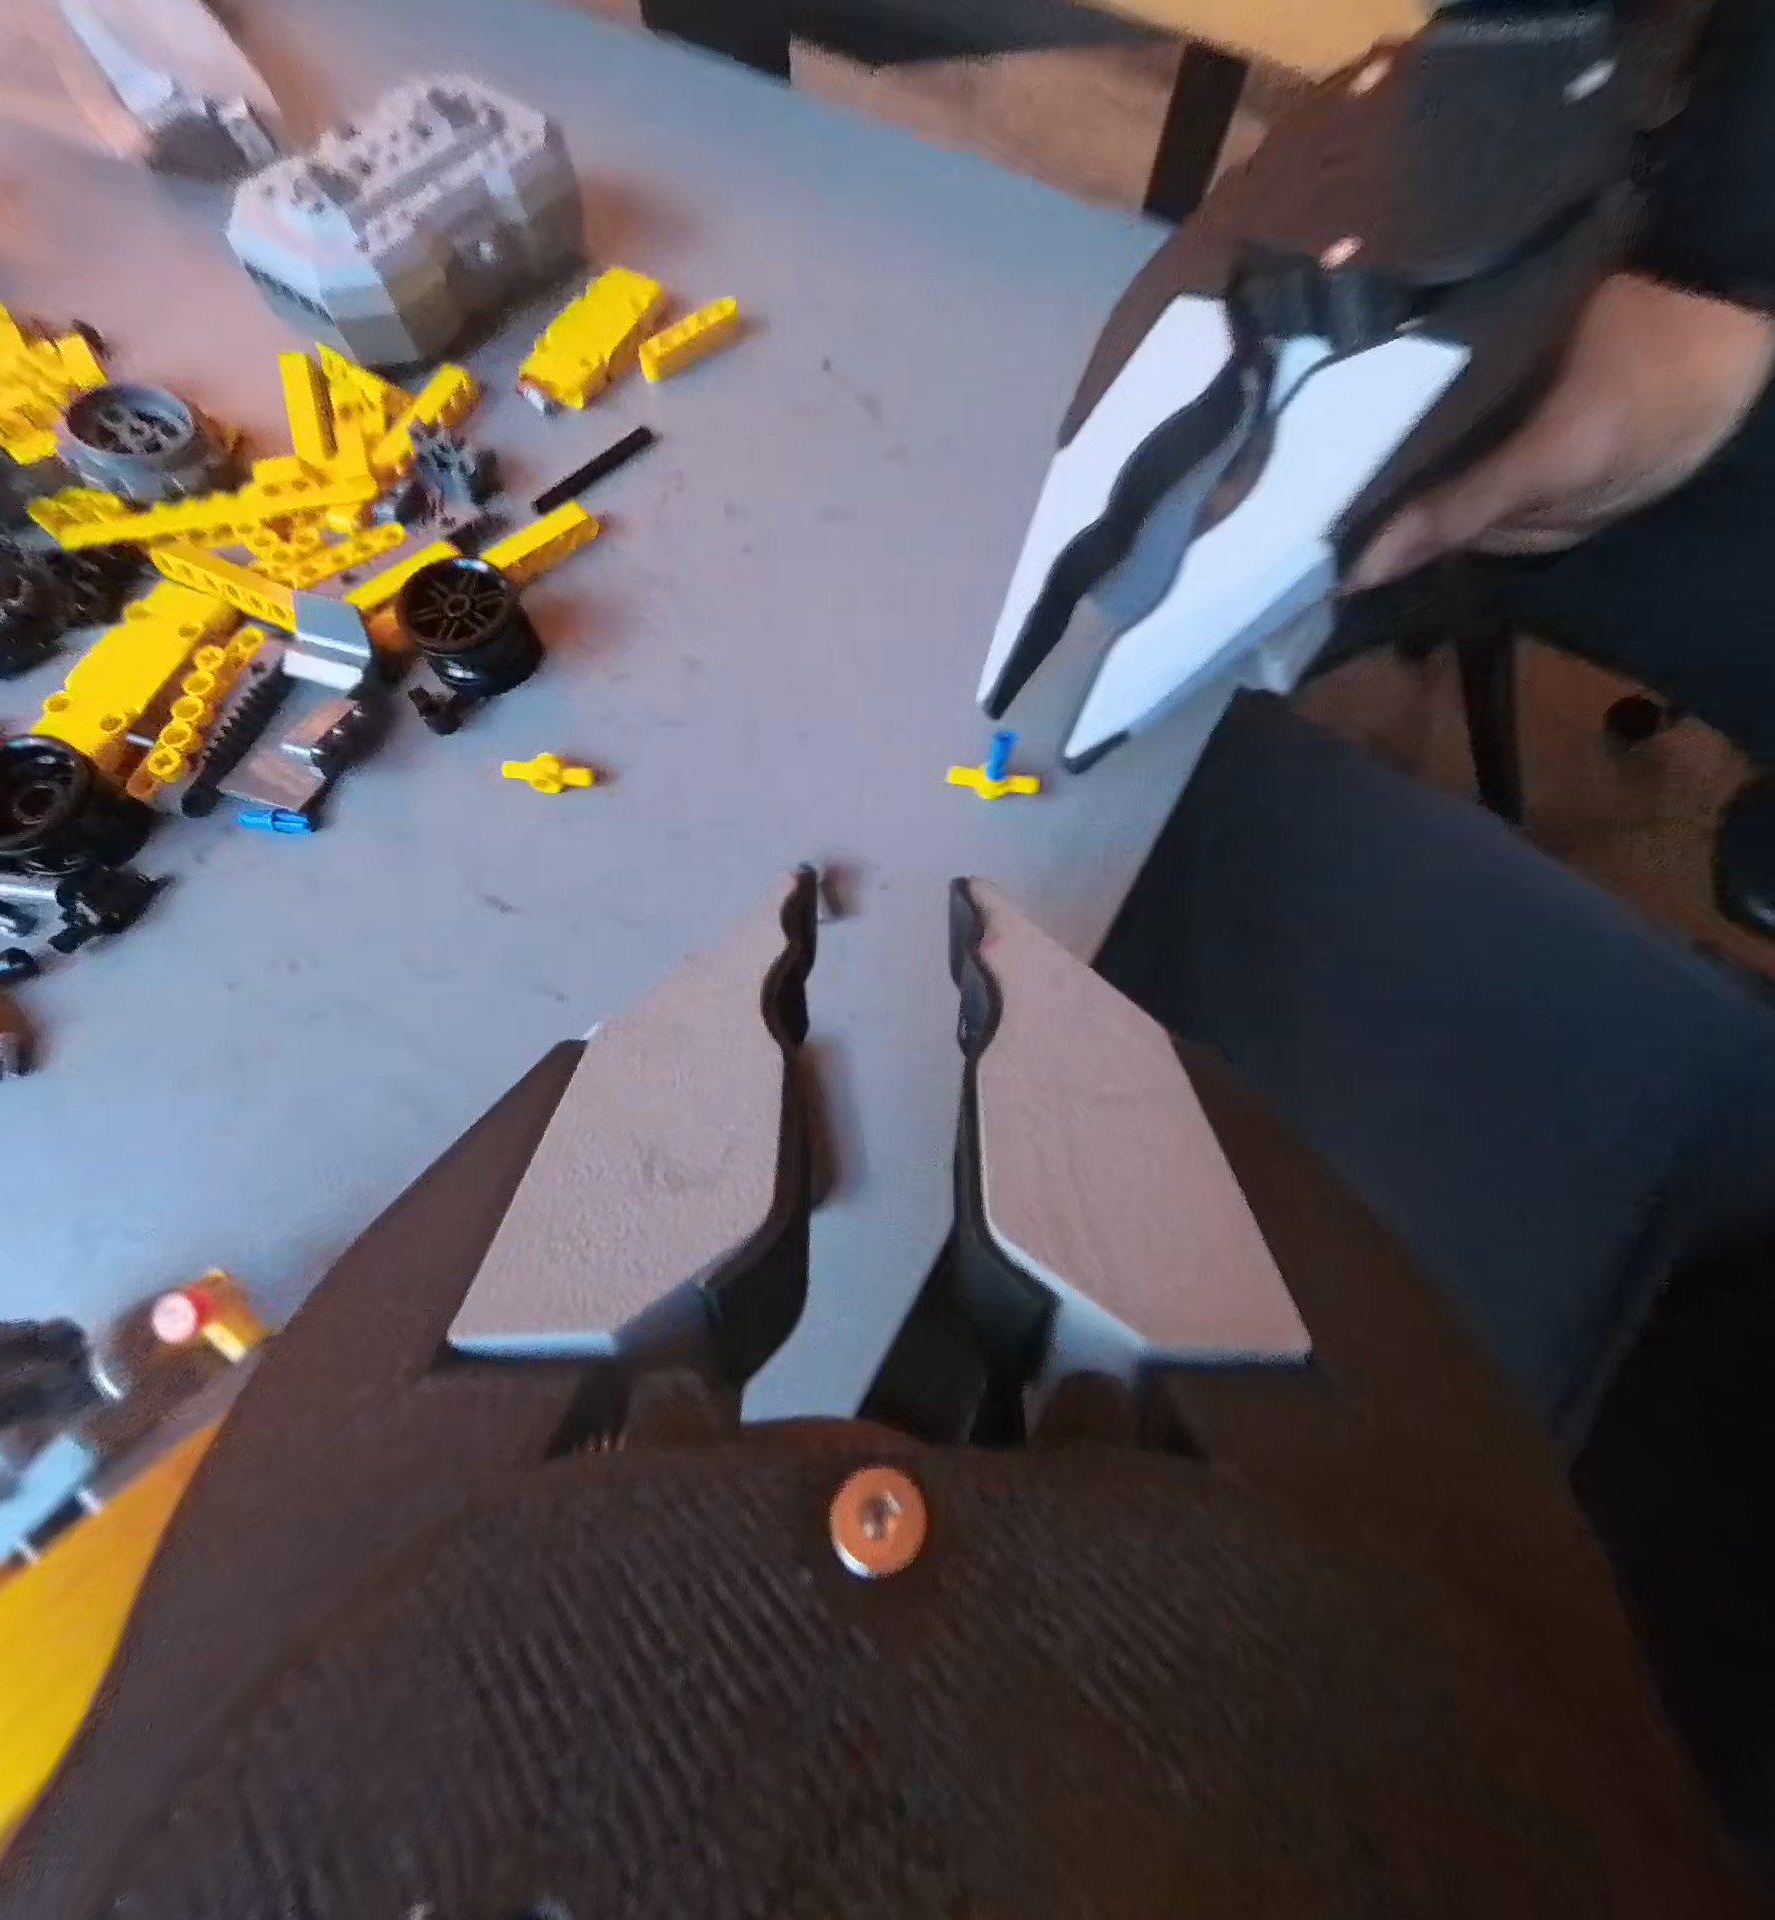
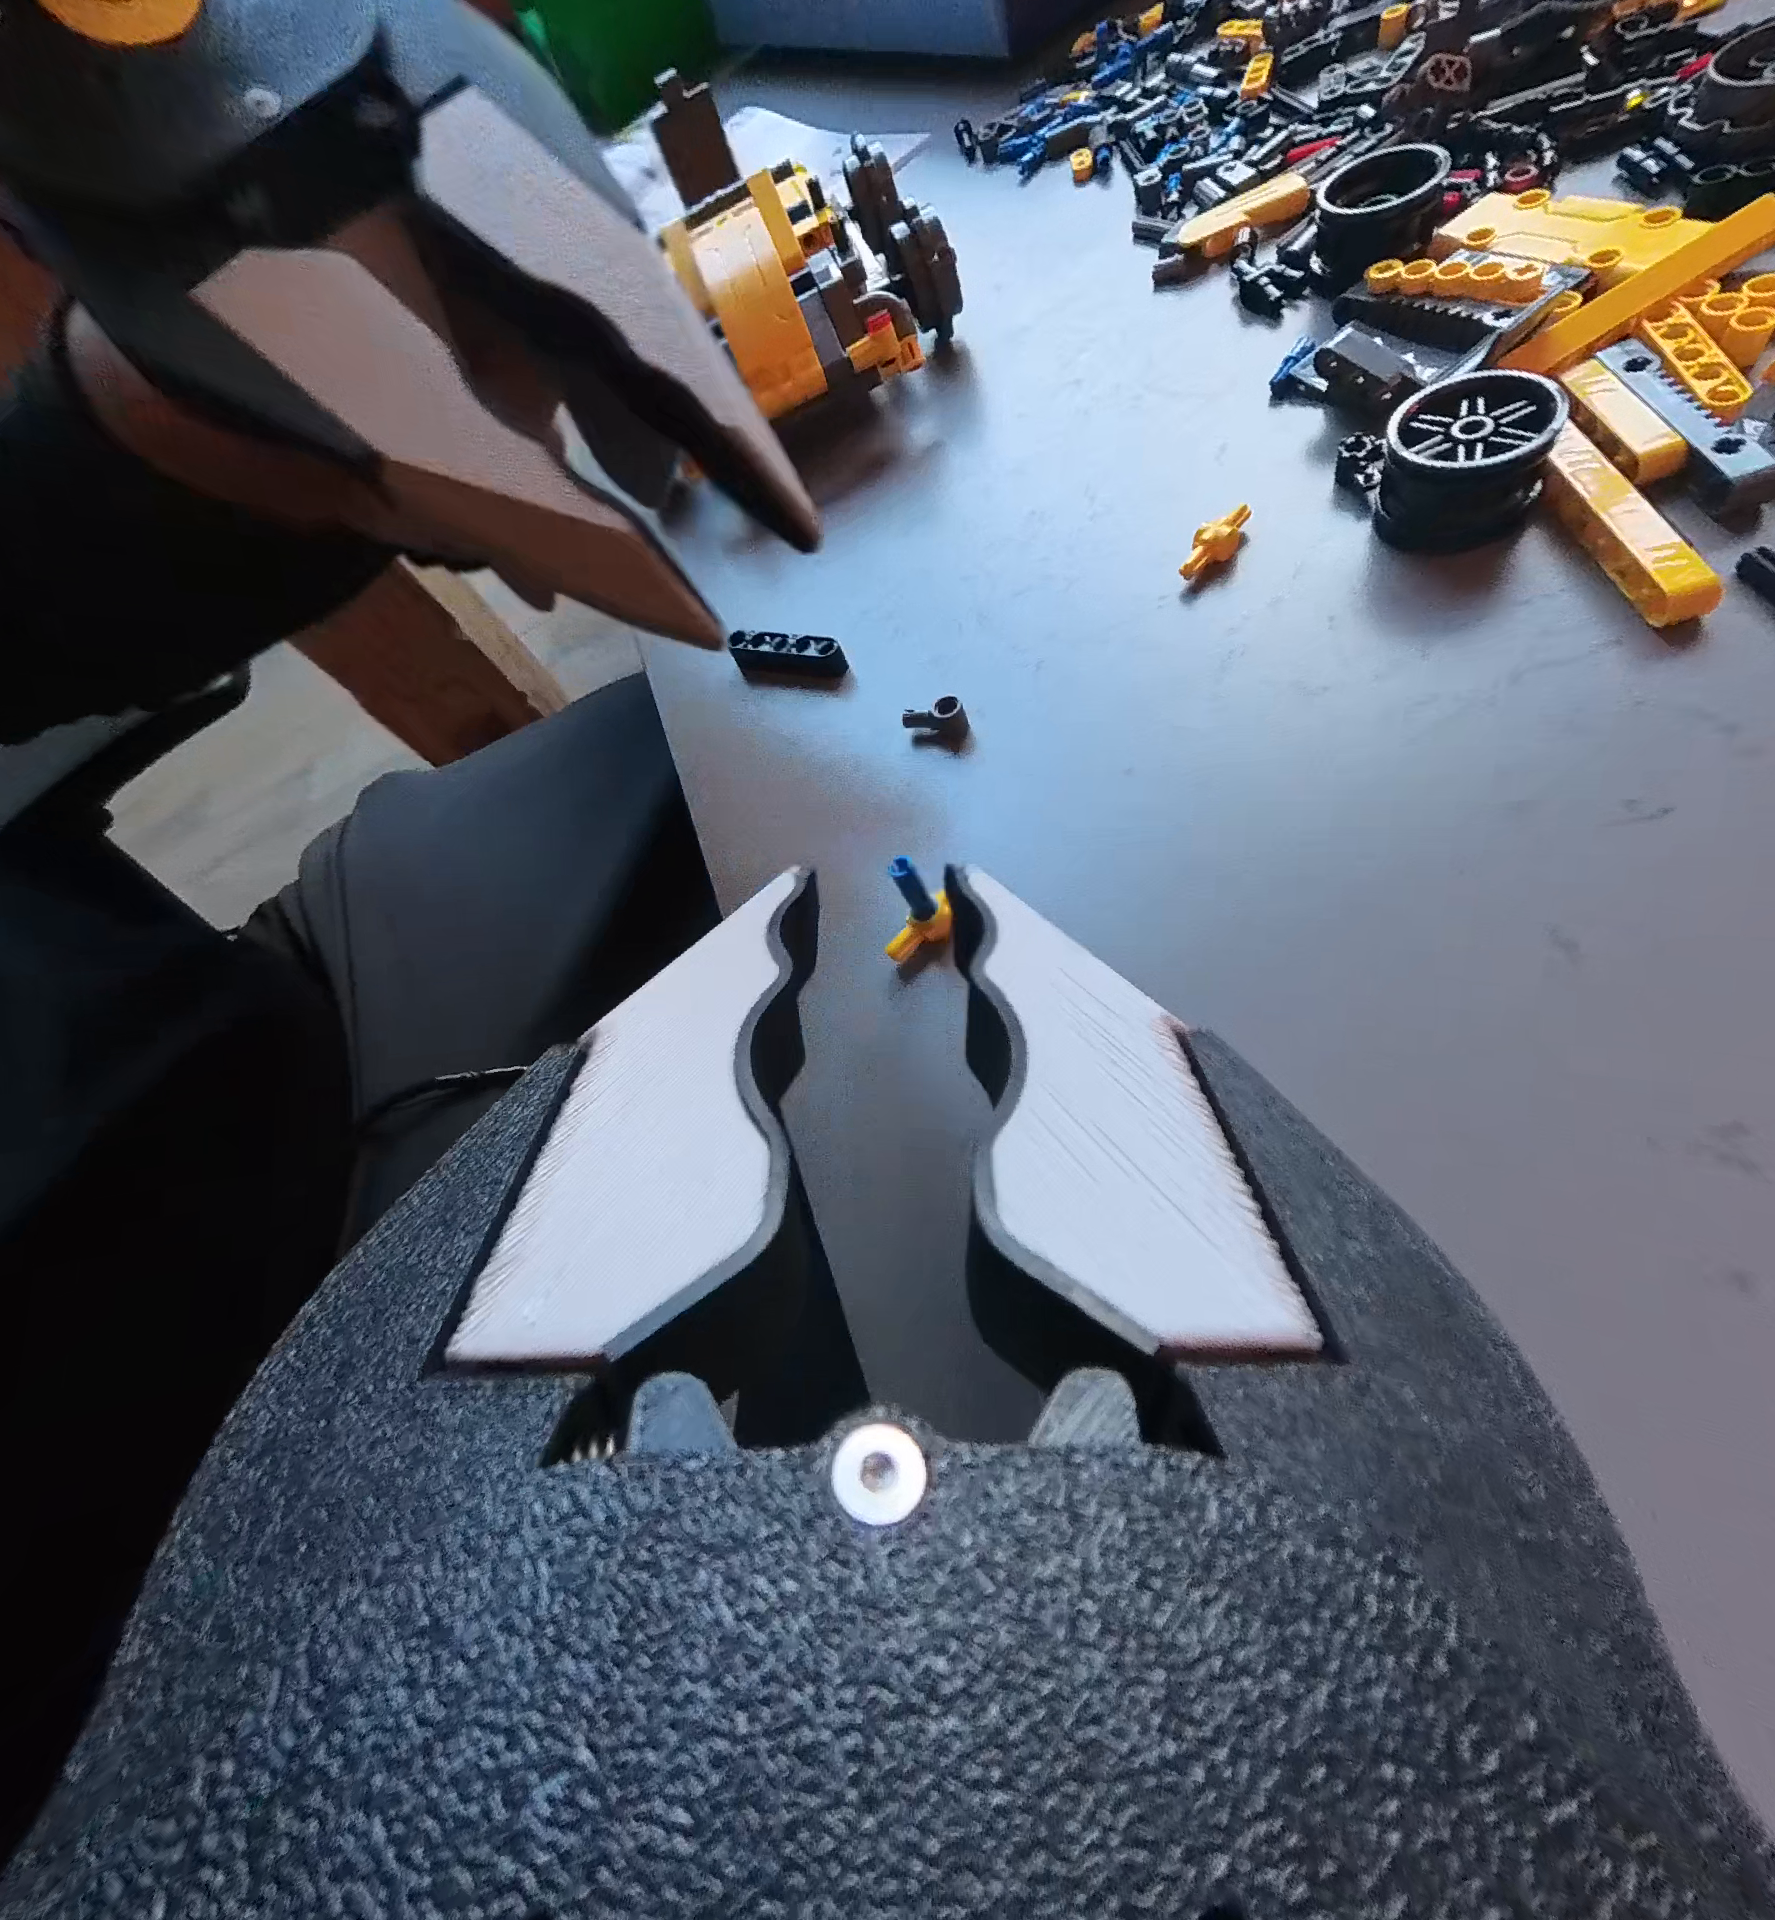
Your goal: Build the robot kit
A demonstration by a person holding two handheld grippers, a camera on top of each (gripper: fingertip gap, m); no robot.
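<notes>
**Both tongs parted over the grey table**

Left wrist view: my left gripper (image 1: 885, 883) hangs released, empty, above the grey table (image 1: 862, 416).

Right wrist view: my right gripper (image 2: 881, 883) gapes unclenched around the small yellow connector with a blue pin (image 2: 916, 920), touching its right finger (image 2: 976, 935).

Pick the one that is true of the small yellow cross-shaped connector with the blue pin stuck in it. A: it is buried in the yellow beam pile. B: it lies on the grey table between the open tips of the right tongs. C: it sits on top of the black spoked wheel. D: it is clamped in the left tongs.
B: the small yellow cross-shaped connector with the blue pin lies on the grey table between the parted tips of the right tongs, close to one inner edge; whether it touches is unclear.
</notes>
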